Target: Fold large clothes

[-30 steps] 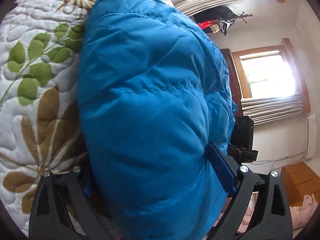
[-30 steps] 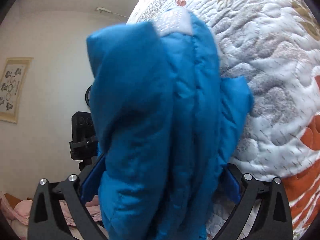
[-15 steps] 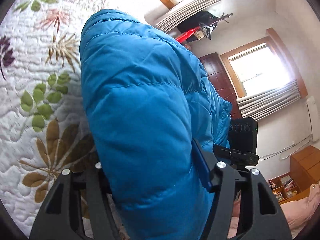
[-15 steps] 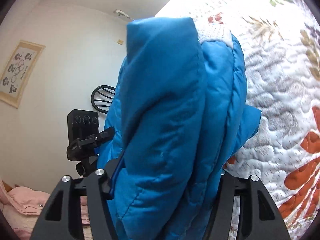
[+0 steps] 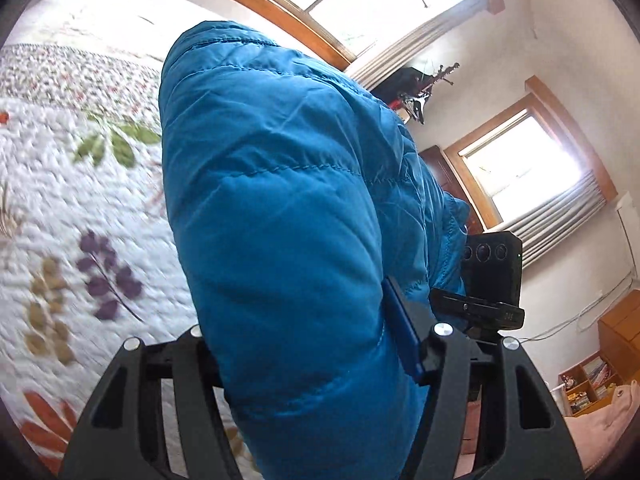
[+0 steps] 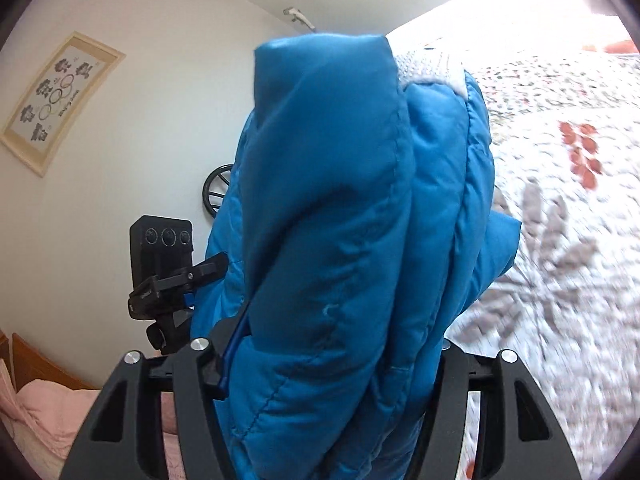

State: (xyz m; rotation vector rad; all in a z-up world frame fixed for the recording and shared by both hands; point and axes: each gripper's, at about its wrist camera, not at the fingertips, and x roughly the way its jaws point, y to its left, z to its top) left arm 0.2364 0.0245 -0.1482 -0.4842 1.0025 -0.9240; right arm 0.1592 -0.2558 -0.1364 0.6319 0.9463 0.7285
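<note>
Left gripper point(image 5: 316, 356) is clamped on a thick bunch of the blue puffer jacket point(image 5: 280, 220), blue pad point(image 5: 402, 338) on its right finger pressed into the fabric; the left-side pad is buried, can't see it. Jacket is off the floral quilt point(image 5: 72, 208), which shows below and to the left in that view, so the garment looks carried in the air between both tools. Risk on this side: slick, springy shell; if the padding compresses or creeps the bunch could slide out of the jaws, and only the outer layer may really be pinned. In the right wrist view the other tool's camera block point(image 6: 164, 256) sits just beside the jacket on the left: the two grippers are close, so a clash or a snag on that mount is possible if they converge more. Right gripper point(image 6: 332, 368) is likewise shut on several stacked layers, white knit collar lining point(image 6: 432, 68) at the top of the bunch, and a loose flap point(image 6: 500, 240) hangs free toward the quilt point(image 6: 560, 280) on the right. That flap could catch or drag when lowered and undo the fold. Uneven height between the hands would skew the crease. Can't tell how much jacket hangs below frame.
</note>
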